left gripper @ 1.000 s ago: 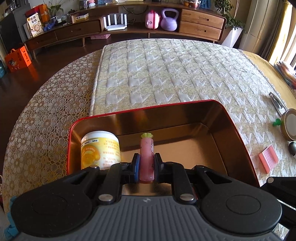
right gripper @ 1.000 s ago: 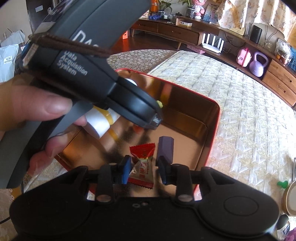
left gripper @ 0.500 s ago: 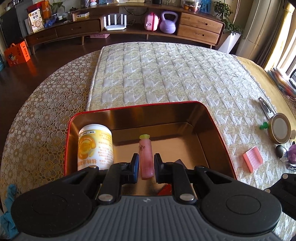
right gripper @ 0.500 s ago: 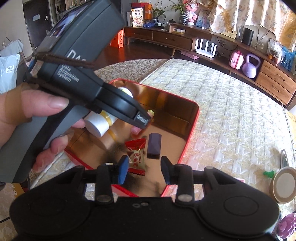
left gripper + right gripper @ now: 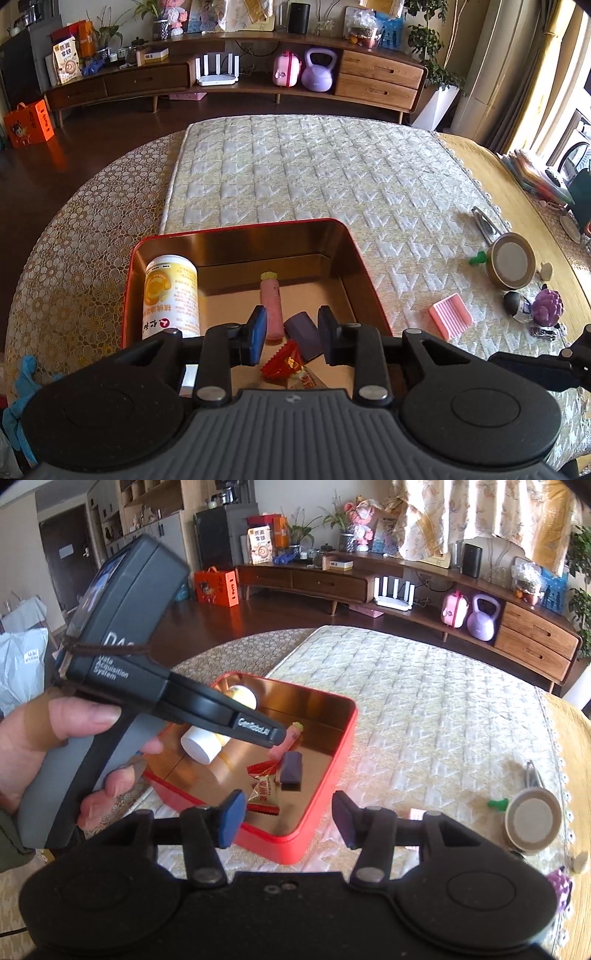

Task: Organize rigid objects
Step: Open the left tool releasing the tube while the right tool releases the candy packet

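A red tin (image 5: pixel 240 226) with a gold inside sits on the quilted mat. In it lie a yellow-and-white can (image 5: pixel 171 299), a pink tube (image 5: pixel 270 310), a purple block (image 5: pixel 303 334) and a red candy wrapper (image 5: pixel 284 363). My left gripper (image 5: pixel 291 334) hangs above the tin's near side. Its jaws are opening and the pads touch nothing; the tube rests on the tin floor below. My right gripper (image 5: pixel 288 818) hovers over the tin's (image 5: pixel 347 731) near corner, its jaws also opening, with nothing between them. A hand (image 5: pixel 55 738) holds the left tool at left.
To the right of the tin on the mat lie a pink ridged piece (image 5: pixel 450 316), a round gold lid (image 5: pixel 511 262), a green peg (image 5: pixel 477 258), a metal clip (image 5: pixel 484 221) and a purple toy (image 5: pixel 548 306). A wooden sideboard (image 5: pixel 369 74) stands beyond the table.
The left jaws opened and let go of the pink tube, which now lies in the tin. Both grippers rose and drew back from the tin. The right jaws spread wider.
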